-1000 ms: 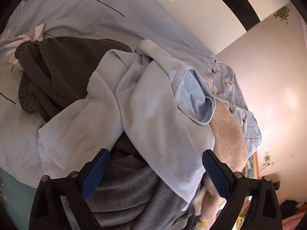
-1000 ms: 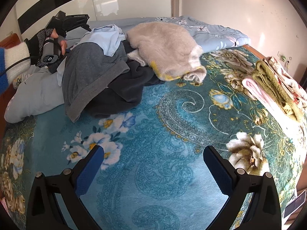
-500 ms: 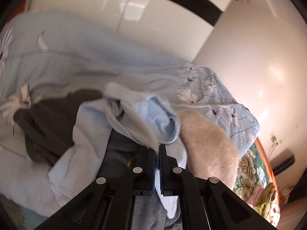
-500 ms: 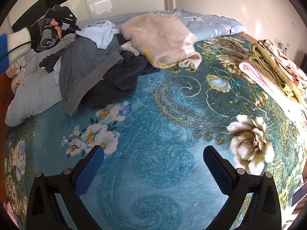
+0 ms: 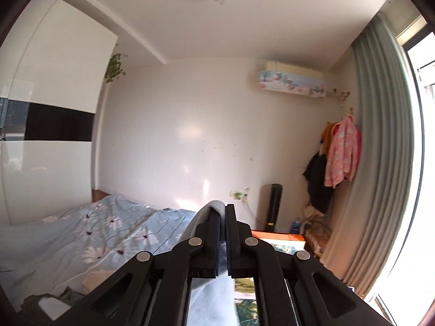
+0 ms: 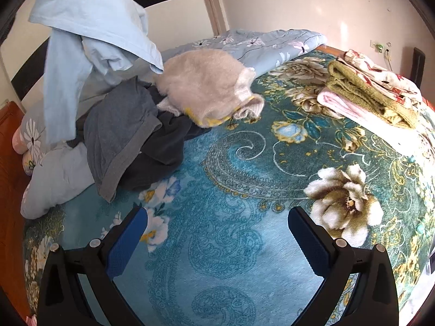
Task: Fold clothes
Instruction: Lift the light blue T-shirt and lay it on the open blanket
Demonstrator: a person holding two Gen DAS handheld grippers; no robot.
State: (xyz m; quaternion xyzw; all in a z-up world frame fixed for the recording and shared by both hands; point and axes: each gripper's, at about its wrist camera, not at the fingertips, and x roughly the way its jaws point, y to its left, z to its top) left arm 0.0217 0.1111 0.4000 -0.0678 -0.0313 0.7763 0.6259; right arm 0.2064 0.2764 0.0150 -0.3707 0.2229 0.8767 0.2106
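One garment has left the heap since a second ago: the pale blue cotton shirt (image 6: 89, 35), which then lay draped over the pile of clothes, now hangs in the air at the upper left of the right wrist view, its lower end trailing down to the pile. The left gripper (image 5: 225, 217), whose jaws stood wide over the heap a second ago, has them pressed together on a fold of that pale blue cloth — the fabric bulges over the tip of the left pad and falls away below between the black arms. Its camera, earlier looking down on the laundry, now faces level across the room to the white wall (image 5: 190, 125), the air conditioner (image 5: 292, 82) and the pink jacket (image 5: 342, 154) hanging by the grey-green curtain (image 5: 386, 135).

Left on the teal floral blanket (image 6: 231, 244) are the grey knit garment (image 6: 117, 135), the dark charcoal garment (image 6: 165, 146) under it and the cream fluffy sweater (image 6: 204, 87) beside them. The right gripper (image 6: 217, 241) hovers over bare blanket with its blue pads wide apart and nothing between them — well clear of the shirt, much as before. Folded towels (image 6: 367, 97) lie stacked at the far right.
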